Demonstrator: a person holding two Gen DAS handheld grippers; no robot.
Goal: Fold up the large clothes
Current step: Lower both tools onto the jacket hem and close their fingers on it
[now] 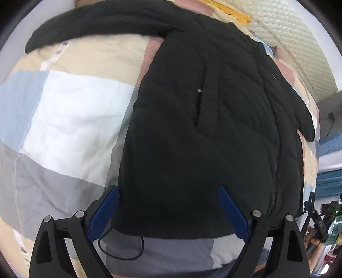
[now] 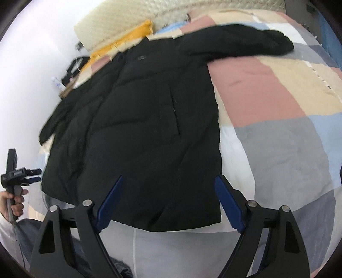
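Note:
A black padded jacket lies front-up and flat on a patchwork bedspread, hem toward me and both sleeves spread out. My left gripper hovers open over the hem's left corner, its blue pads wide apart and pressing on nothing; a thin black cord loops out below the hem. In the right wrist view the jacket fills the middle. My right gripper stands open above the hem's right corner. The left gripper also shows at the far left, held in a hand.
A cream quilted cushion and a yellow cloth lie at the head of the bed. Small items sit on a bedside ledge. Blue shelving stands to the right. The person's jeans are at the near edge.

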